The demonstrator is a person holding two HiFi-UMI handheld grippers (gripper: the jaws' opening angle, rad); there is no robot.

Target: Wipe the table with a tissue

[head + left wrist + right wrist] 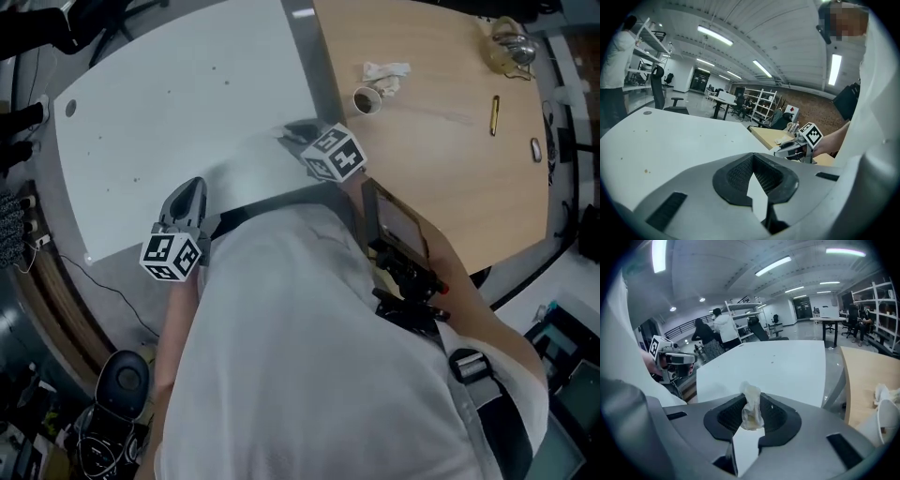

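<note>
My right gripper [751,403] is shut on a small crumpled, stained tissue [751,409] that sticks up from between its pads. In the head view the right gripper [290,132] hovers over the near right edge of the white table [178,103], beside the gap to the wooden table [441,169]. My left gripper [191,187] hangs at the white table's near edge, jaws together with nothing between them; in its own view the left gripper [752,162] looks across the white tabletop [670,136], which has a few small dark specks on it.
On the wooden table lie another crumpled tissue [386,73], a paper cup on its side [366,99], a gold pen [494,114] and a glass teapot [512,47]. The person's torso fills the foreground. Chairs, shelving and other people stand farther back [723,326].
</note>
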